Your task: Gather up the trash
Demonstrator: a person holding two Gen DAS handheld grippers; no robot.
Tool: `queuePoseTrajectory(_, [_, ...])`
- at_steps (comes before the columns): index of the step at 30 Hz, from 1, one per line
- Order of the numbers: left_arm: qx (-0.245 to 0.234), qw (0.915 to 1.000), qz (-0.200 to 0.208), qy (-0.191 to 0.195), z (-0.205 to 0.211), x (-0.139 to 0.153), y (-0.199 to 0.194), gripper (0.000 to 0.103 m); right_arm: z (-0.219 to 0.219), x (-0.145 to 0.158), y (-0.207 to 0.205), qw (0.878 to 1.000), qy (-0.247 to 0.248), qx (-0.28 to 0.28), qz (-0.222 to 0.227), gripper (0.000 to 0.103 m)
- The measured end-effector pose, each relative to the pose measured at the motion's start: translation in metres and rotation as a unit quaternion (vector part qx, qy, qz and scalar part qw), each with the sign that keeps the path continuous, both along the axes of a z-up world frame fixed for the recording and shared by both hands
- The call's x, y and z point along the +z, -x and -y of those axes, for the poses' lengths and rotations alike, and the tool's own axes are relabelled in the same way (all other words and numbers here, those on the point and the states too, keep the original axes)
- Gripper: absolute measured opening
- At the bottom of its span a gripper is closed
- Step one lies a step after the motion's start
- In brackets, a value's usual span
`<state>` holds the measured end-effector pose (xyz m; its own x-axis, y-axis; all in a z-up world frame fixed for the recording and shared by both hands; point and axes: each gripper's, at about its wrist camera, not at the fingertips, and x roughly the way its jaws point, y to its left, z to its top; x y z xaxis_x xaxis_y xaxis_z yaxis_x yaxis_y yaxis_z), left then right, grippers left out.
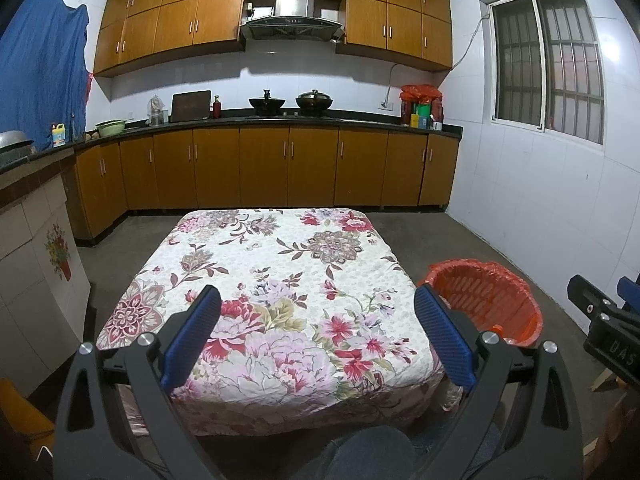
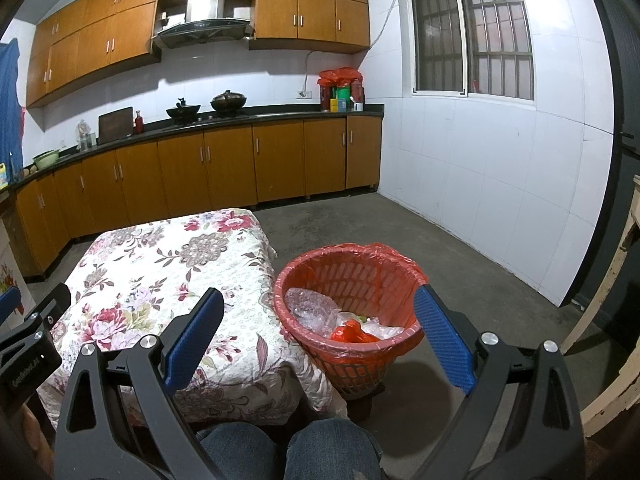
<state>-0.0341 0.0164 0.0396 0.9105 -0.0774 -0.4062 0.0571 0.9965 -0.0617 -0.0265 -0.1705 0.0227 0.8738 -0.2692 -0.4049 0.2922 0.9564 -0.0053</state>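
Both of your grippers stand wide and hold nothing: the left gripper (image 1: 318,336) hangs over the near part of the floral-clothed surface (image 1: 280,264), and the right gripper (image 2: 320,338) hangs at that surface's near right corner, with the red basket (image 2: 348,280) just ahead of it and slightly to its right. The trash already gathered, crumpled clear plastic (image 2: 316,308) and a scrap of red bag (image 2: 352,332), lies in the basket's bottom.

From these views the cloth ahead of either gripper shows no loose piece, so I judge the collecting to be at or near its end. To do this step well, sweep each wrist slowly across the surface and along its edges before you call it finished, and keep the jaws spread so you can drop straight onto anything you find.

Several places are out of sight. The nearest strip of cloth lies behind the gripper bodies, and the floor under the surface and behind the basket is hidden. The busy flower print could mask a small pale scrap. The basket's far inner wall hides whatever lies below it, and your knees (image 2: 288,448) cover the floor closest to you.
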Motion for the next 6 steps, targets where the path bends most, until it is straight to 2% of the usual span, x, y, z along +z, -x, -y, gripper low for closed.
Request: queuePoseTrajectory(6, [0.001,1.0,-0.005,0.001,-0.0022,0.0001,-0.0004,0.095,0.0003,0.0003,-0.0001,1.0,0.0,0.0,-0.001,0.095])
